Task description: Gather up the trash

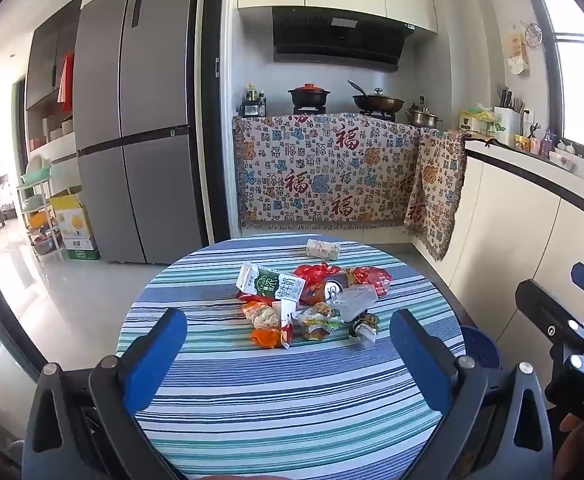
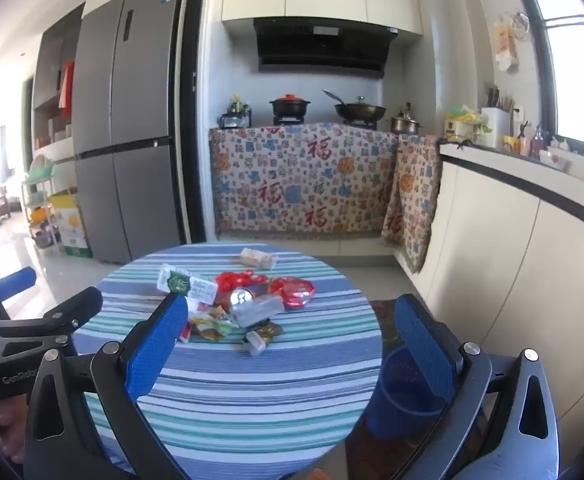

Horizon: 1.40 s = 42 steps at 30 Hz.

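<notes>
A heap of trash lies in the middle of a round table with a striped cloth (image 1: 292, 400) (image 2: 231, 400). In it are a green and white milk carton (image 1: 269, 282) (image 2: 187, 285), red foil wrappers (image 1: 318, 272) (image 2: 292, 291), a drinks can (image 1: 334, 289) (image 2: 240, 296), a clear plastic box (image 1: 354, 300) (image 2: 261, 309) and orange snack wrappers (image 1: 267, 336). A small patterned roll (image 1: 323, 249) (image 2: 259, 258) lies apart at the far edge. My left gripper (image 1: 292, 356) hangs open over the near side of the table. My right gripper (image 2: 292, 340) is open too, nothing between its pads.
A blue bin (image 2: 406, 388) (image 1: 480, 346) stands on the floor at the table's right side. White counter cabinets (image 2: 512, 280) run along the right. Behind the table are a cloth-draped stove counter (image 1: 332, 168) and a grey fridge (image 1: 131, 140).
</notes>
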Available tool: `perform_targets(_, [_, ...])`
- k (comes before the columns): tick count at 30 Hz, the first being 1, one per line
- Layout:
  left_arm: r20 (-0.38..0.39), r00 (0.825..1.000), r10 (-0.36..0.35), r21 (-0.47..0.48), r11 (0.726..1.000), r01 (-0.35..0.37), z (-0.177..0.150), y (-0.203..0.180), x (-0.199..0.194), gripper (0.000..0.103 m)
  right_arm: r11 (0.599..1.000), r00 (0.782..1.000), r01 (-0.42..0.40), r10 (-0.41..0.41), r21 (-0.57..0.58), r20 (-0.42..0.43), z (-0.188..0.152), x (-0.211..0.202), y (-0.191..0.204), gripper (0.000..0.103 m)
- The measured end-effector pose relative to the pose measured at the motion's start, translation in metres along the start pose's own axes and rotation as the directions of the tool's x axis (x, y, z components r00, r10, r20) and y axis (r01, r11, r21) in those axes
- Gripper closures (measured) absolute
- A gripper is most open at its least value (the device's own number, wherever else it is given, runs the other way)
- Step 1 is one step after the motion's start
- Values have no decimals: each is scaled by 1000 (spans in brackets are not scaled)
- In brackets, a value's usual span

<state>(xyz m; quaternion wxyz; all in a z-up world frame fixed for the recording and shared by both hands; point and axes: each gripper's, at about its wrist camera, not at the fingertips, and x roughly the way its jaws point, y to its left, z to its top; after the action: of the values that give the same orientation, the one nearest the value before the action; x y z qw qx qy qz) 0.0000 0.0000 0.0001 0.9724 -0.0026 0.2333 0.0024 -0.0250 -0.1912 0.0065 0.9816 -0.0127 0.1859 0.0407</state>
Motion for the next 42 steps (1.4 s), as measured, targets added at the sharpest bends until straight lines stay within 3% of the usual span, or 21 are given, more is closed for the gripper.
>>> perform_targets(42, [-38,999,-12,10,1000,12,-6,-6,5,0,1000,1000,11,-10,5,-24,2,-3,-4,0])
